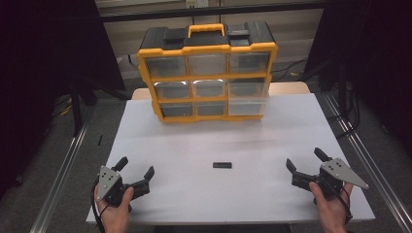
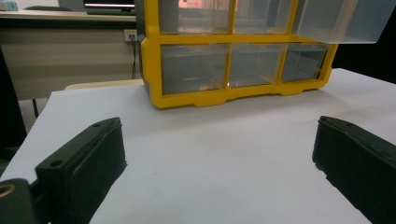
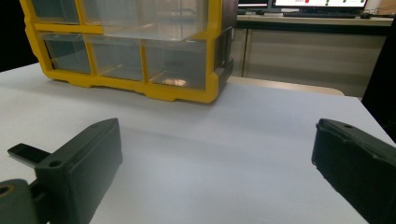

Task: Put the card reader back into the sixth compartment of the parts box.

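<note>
The small black block (image 1: 222,165) lies flat on the white worktop (image 1: 272,141), in the near half, about midway between the left and right edges and a little toward the near edge. Its long axis runs left to right, parallel to the near edge. It lies between the two tools and a bit farther from the person than both. From the right gripper (image 1: 304,166) it is to the left; from the left gripper (image 1: 136,170) it is to the right. I judge the two distances close to equal, the right one maybe slightly nearer, so either hand can reach it; because of the long axis, the jaws should come across the short side, from front and back.

Both tools stand with jaws wide apart and hold nothing. Each is near one near corner of the worktop, held by a hand (image 1: 114,213).

Behind the block, at the far edge, stands the yellow and black drawer organizer (image 1: 208,73) with clear drawers; the right drawer of the middle row (image 1: 248,97) is pulled out.

The right gripper view shows one end of the block (image 3: 25,153) beside its left jaw, and the pulled-out drawer (image 3: 149,18) from below. The left gripper view shows the organizer (image 2: 233,95) and the same drawer (image 2: 343,21) at the upper right. The high view alone gives the whole layout
</note>
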Demonstrator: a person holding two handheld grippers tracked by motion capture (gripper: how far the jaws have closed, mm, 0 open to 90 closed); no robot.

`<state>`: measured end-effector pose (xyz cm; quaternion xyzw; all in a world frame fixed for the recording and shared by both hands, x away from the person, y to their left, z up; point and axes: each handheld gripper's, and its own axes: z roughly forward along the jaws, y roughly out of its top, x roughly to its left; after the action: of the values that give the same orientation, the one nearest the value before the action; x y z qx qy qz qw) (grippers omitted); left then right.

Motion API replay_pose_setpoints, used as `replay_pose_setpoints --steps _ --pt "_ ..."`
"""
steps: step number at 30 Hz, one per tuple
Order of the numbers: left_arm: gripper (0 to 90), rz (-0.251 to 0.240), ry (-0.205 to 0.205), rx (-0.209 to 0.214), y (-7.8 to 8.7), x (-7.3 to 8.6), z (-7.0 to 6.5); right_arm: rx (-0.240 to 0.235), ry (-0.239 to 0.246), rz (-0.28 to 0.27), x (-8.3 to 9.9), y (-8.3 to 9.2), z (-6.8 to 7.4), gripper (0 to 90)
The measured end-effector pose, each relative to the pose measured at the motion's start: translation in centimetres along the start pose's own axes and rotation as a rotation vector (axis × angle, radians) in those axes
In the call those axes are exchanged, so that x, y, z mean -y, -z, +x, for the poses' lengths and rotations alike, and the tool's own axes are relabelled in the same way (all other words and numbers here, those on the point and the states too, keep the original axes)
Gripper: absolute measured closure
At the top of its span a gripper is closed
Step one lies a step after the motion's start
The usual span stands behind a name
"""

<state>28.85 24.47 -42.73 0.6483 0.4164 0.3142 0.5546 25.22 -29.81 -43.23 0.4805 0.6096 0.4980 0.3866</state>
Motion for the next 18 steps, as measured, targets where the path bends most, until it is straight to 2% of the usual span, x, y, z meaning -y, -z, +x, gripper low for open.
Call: replay_pose_setpoints --steps 4,6,12,14,18 --pt "2.5 -0.002 -0.005 -0.001 0.06 -0.14 0.04 -0.033 0.013 0.017 0.04 -0.07 0.08 2.3" --pt "2.6 0.008 -0.008 0.011 -0.01 -0.18 -0.02 -0.055 0.035 0.027 0.06 -0.12 0.12 2.5" --pt "2.7 0.008 -0.001 0.013 -0.02 -0.25 0.03 -0.112 0.035 0.026 0.07 -0.42 0.32 2.8" --pt "2.6 0.009 0.004 0.013 0.0 -0.21 0.03 -0.118 0.039 0.032 0.03 -0.48 0.36 2.9" --pt "2.7 0.004 0.007 0.004 0.07 -0.11 -0.03 -0.173 0.036 0.05 0.02 -0.95 0.85 2.2"
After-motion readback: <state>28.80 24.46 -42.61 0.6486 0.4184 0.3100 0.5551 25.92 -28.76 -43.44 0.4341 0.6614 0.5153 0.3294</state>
